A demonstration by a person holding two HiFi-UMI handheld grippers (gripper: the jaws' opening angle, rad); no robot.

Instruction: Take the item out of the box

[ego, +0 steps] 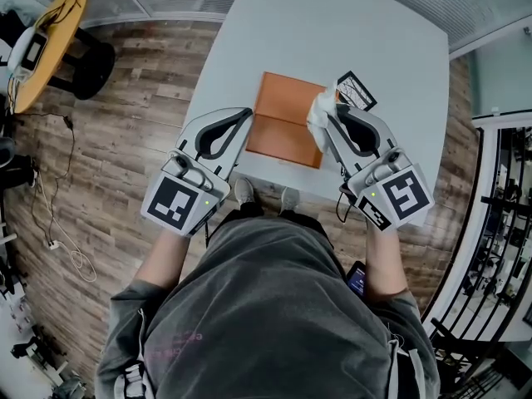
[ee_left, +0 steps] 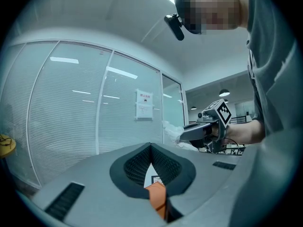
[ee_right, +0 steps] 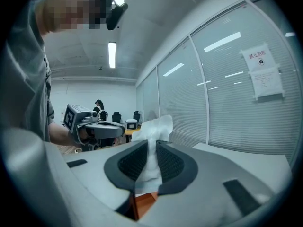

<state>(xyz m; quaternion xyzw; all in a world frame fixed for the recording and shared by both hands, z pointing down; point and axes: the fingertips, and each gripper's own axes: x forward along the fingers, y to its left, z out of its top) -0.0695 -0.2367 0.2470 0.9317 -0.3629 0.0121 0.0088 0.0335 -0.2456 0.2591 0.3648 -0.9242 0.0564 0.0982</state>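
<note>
A flat orange box point(ego: 278, 119) lies on the white table point(ego: 332, 23), near its front edge. My right gripper point(ego: 330, 115) is over the box's right edge, shut on a crumpled white item point(ego: 318, 106). In the right gripper view the white item point(ee_right: 154, 131) sticks up between the pads, with the box point(ee_right: 144, 202) showing below. My left gripper point(ego: 248, 113) hovers at the box's left edge, shut, with nothing between its tips. In the left gripper view the box point(ee_left: 158, 197) shows through the gap under the closed jaws.
A black-bordered marker card point(ego: 356, 90) lies on the table just right of the box. A round yellow side table point(ego: 46, 36) stands at far left, cables trail on the wood floor point(ego: 58, 223), and a black rack point(ego: 499, 223) stands at right. Glass walls surround.
</note>
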